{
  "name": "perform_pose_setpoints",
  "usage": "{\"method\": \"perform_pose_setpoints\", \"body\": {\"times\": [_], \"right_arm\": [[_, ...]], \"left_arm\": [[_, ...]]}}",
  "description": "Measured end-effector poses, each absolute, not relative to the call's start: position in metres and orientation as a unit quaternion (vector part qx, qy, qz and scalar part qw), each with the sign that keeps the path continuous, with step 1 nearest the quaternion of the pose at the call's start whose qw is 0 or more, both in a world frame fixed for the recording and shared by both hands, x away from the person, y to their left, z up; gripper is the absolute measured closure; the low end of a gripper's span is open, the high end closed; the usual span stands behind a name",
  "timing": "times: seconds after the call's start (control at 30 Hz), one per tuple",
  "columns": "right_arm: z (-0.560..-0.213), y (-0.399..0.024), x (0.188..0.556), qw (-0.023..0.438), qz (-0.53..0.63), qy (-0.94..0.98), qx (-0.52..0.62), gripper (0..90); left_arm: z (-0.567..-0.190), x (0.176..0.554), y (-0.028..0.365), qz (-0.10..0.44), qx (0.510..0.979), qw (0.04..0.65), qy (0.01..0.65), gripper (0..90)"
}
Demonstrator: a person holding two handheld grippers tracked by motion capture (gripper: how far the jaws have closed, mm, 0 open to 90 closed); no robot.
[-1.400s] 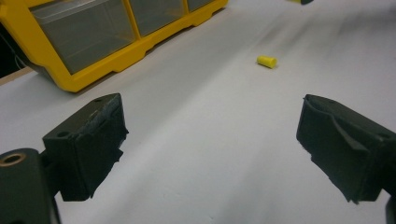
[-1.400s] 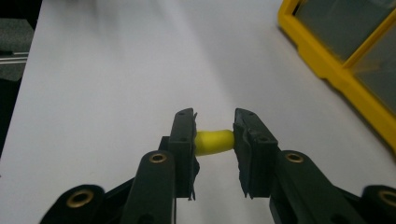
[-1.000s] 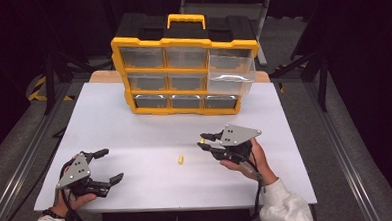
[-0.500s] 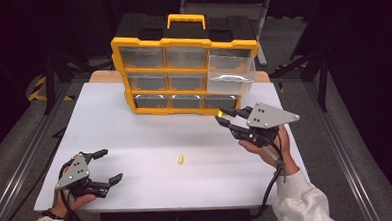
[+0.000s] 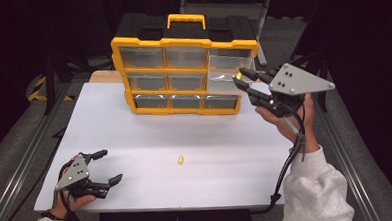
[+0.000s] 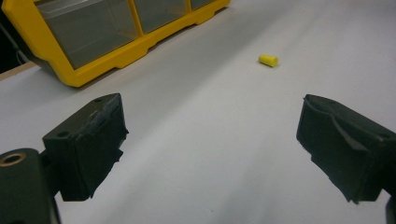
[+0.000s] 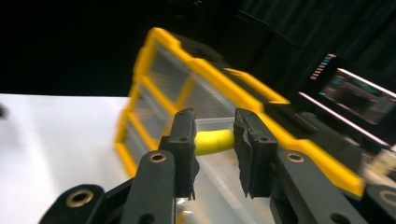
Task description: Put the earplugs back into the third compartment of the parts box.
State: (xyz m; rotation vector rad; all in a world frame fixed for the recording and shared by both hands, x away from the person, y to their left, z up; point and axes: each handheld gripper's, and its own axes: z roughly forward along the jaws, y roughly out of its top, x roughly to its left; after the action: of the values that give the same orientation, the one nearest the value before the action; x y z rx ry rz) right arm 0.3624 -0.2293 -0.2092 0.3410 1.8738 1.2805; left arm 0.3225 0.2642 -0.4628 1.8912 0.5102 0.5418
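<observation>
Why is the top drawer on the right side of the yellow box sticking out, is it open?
Yes, open. That drawer juts forward past its neighbours in the yellow box, and the right tongs hold a small yellow piece beside it.
</observation>
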Motion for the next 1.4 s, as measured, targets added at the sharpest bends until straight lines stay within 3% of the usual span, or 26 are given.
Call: {"method": "perform_pose_setpoints", "body": {"times": [0.2,0.53,1.17,1.4], "right_arm": [[-0.192,-0.235,0.390,0.419,0.492,0.742,0.180,69.6],[-0.199,-0.237,0.424,0.400,0.480,0.748,0.227,68.5],[-0.213,-0.233,0.444,0.390,0.459,0.756,0.255,65.1],[-0.213,-0.234,0.436,0.403,0.468,0.745,0.252,58.0]], "left_arm": [[-0.463,0.322,0.266,0.226,0.790,0.527,0.215,9.4],[-0.464,0.322,0.265,0.227,0.791,0.527,0.213,9.5],[-0.465,0.318,0.268,0.228,0.792,0.522,0.219,9.5],[-0.465,0.317,0.268,0.228,0.792,0.523,0.218,9.6]]}}
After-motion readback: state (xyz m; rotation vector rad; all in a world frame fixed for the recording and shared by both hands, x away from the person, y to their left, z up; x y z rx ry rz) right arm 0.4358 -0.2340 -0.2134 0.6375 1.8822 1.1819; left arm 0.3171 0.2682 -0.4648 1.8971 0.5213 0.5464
